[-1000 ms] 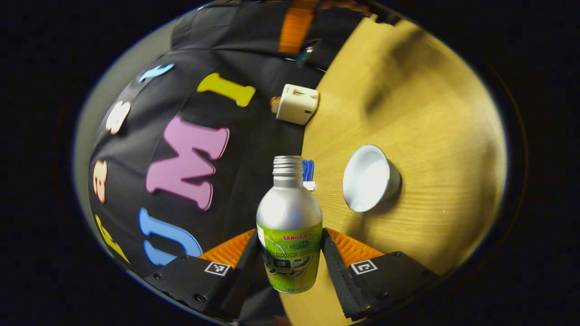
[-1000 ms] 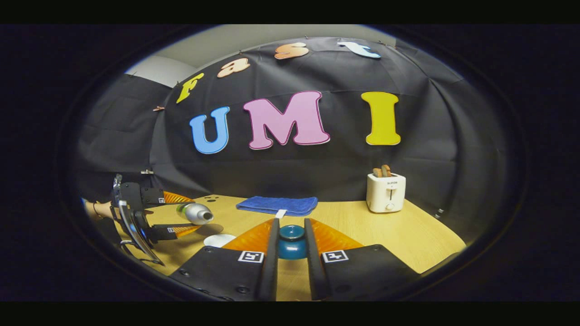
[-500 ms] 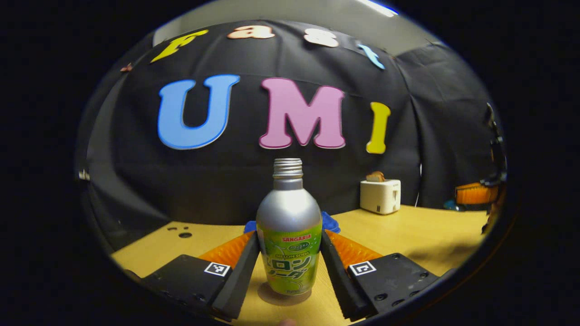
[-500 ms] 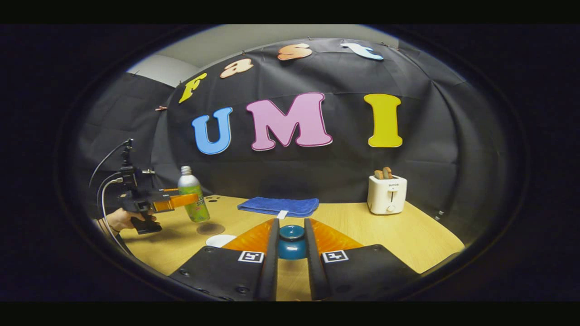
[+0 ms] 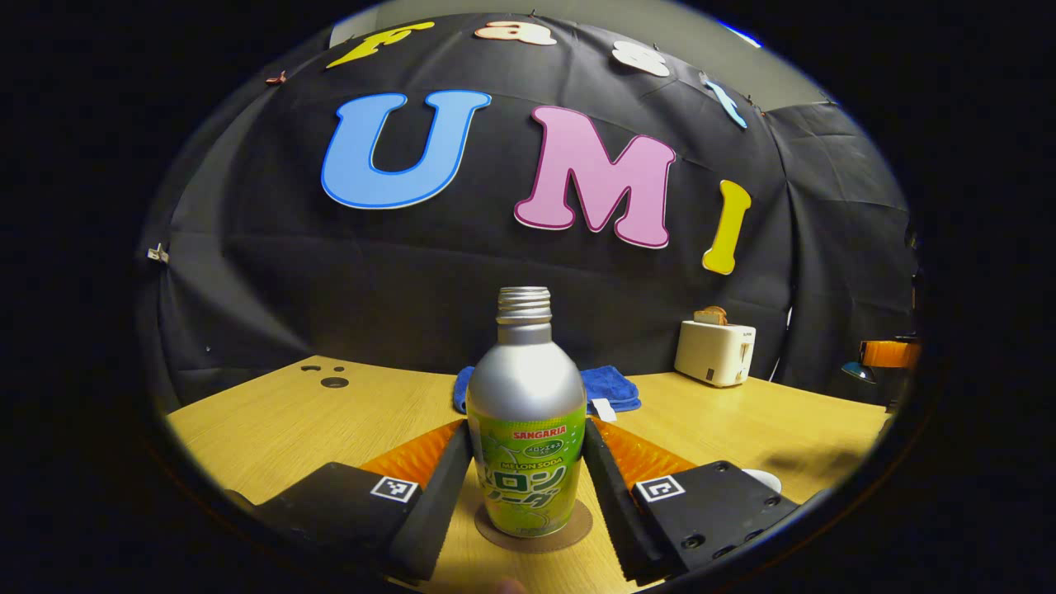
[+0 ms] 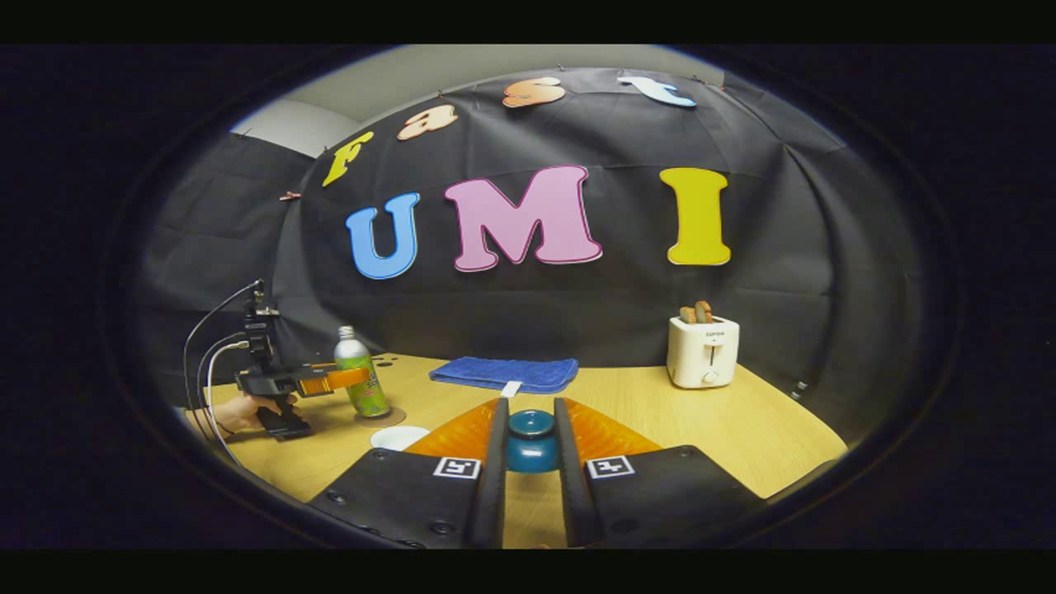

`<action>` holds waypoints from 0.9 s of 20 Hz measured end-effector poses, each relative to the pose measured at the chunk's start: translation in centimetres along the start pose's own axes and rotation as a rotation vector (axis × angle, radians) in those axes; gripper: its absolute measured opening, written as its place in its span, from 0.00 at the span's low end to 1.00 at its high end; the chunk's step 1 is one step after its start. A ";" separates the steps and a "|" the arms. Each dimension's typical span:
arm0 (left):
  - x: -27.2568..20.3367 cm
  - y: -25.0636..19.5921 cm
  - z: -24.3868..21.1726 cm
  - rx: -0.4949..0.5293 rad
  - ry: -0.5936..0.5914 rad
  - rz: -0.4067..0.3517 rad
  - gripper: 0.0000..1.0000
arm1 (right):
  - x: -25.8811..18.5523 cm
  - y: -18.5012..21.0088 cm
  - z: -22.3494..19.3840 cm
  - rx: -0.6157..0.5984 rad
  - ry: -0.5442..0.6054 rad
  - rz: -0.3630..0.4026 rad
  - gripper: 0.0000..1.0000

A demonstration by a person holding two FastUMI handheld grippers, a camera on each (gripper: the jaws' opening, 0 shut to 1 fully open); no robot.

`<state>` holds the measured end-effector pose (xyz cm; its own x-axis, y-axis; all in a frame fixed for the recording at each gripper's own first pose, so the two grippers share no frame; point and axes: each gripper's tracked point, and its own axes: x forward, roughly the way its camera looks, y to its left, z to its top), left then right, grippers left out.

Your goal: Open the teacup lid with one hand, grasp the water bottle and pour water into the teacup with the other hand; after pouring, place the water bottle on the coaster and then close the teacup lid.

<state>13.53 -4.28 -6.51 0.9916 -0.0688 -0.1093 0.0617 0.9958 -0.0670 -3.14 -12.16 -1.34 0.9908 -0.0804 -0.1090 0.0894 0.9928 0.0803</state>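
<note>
Fingers of the left gripper point(image 5: 526, 487) clamp the bottle point(image 5: 526, 429) upright on the coaster point(image 5: 533, 535) — pouring apparently done — while the right gripper point(image 6: 530, 450) pinches the lid point(image 6: 530, 441), cup point(image 6: 398, 436) beside the coaster yet uncovered.

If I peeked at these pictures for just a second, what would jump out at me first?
Probably the silver and green water bottle, standing upright on a round brown coaster on the wooden table, between the left gripper jaws. Next, the blue teacup lid pinched in the right gripper, with a white toaster far back on the right.
</note>
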 end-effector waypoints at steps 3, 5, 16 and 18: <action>0.6 -0.2 -0.2 0.027 0.010 -0.001 0.81 | 0.0 0.1 -0.2 -0.002 0.003 0.004 0.27; 0.7 -0.6 -0.3 0.051 0.016 -0.002 0.82 | 0.0 0.2 -0.1 -0.001 0.002 0.004 0.32; 0.8 0.2 -2.1 0.052 0.051 0.036 0.94 | 0.2 0.4 -0.1 0.011 0.000 0.013 0.32; -0.8 0.3 -2.4 0.066 0.075 0.043 0.94 | 0.5 1.2 -0.5 0.042 0.005 0.040 0.27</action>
<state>12.50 -4.03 -8.83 0.9824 -0.0273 -0.1850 0.0286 0.9996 0.0047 -2.59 -10.93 -1.76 0.9932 -0.0397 -0.1099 0.0536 0.9906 0.1262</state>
